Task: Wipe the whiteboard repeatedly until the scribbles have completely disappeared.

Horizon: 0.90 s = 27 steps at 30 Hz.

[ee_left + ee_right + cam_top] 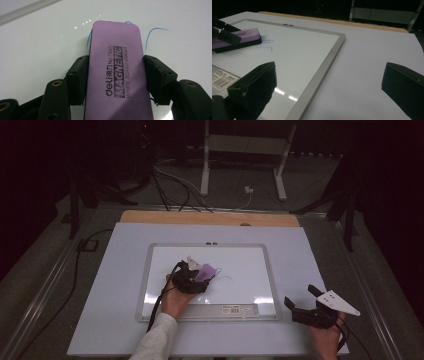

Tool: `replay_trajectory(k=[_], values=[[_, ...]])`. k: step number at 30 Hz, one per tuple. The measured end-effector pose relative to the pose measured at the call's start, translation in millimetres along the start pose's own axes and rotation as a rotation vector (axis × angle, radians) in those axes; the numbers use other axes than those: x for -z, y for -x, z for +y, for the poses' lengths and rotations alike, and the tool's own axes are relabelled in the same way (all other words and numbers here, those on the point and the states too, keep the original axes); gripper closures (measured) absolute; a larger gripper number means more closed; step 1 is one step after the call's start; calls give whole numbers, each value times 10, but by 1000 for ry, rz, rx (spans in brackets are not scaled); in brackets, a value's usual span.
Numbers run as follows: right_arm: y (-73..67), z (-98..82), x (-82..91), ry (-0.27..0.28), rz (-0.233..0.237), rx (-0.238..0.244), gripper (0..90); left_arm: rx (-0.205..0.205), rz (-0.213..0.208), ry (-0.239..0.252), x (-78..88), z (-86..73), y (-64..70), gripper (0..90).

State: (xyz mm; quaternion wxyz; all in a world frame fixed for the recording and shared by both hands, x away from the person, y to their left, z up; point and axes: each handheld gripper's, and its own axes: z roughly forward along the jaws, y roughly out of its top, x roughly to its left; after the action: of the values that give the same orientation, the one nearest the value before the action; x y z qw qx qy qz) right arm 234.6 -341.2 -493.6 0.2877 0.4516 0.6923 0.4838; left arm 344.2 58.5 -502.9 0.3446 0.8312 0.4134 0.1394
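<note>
Eraser (117, 67) flat on whiteboard (45, 50), clamped between left gripper's (116, 75) fingers (77, 77); right gripper's (329, 87) fingers wide apart, empty.

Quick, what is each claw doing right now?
Left claw: shut on the purple rectangular whiteboard eraser, on the whiteboard.
Right claw: open, holding nothing.

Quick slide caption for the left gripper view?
Left gripper clamps purple eraser on whiteboard over blue marks.
</note>
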Motion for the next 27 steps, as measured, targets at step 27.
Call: replay_trajectory(k=[27], values=[[2,0,1,1,1,0,0,70,100,-1,-162,189,-249,417]])
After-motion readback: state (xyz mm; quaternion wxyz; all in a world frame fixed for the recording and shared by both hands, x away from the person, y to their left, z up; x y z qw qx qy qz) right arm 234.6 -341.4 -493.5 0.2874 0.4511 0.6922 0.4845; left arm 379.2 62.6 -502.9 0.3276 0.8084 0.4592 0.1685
